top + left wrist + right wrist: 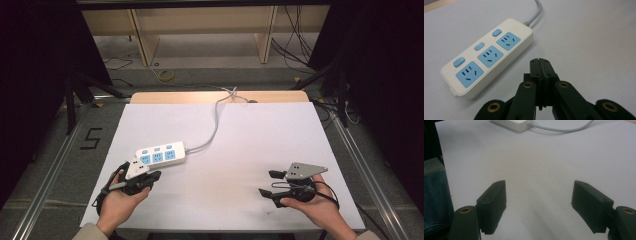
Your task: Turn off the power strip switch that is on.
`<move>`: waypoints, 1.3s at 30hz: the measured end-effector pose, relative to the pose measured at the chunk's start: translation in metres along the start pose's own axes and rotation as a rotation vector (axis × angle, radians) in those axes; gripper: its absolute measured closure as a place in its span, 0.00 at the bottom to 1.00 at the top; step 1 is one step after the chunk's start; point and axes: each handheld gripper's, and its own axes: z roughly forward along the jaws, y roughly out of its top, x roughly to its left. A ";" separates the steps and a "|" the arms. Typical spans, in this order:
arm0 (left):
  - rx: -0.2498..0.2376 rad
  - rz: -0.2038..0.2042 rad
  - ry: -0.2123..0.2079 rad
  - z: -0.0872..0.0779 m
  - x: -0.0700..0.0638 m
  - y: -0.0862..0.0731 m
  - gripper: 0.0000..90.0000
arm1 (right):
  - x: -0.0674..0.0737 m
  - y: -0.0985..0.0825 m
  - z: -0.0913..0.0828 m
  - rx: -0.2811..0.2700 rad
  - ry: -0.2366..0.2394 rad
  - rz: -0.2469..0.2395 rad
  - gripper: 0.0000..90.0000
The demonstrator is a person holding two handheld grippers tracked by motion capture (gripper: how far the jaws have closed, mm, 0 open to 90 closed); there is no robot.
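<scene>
1. Centre-left of the high view: white power strip [161,155] w/ three blue sockets lies flat on the white table sheet [240,150]; its grey cord [214,131] runs up toward the far table edge.
2. Left gripper [148,176] sits just below the strip's near end, lower left of frame; close to it, contact can't be told from above.
3. Left gripper view: jaws pressed together, nothing between them; tips [540,65] hover beside the strip [487,55], right of its long side, apart from it.
4. Right gripper [268,184] at lower right of the high view, well apart from the strip; jaws spread wide, empty.
5. Right gripper view: both pads [492,202] over bare sheet; strip's cord end [514,124] at top of frame, far off.
6. Progress, my guess: early stage. Strip not grasped, no plug in any socket, switch buttons [479,46] untouched. Left prob. about to press a switch or nudge the strip; everything is left to do.
</scene>
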 end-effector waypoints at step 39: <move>0.061 -0.039 0.054 0.022 0.025 0.014 1.00 | -0.001 0.000 0.001 0.003 -0.002 -0.003 0.32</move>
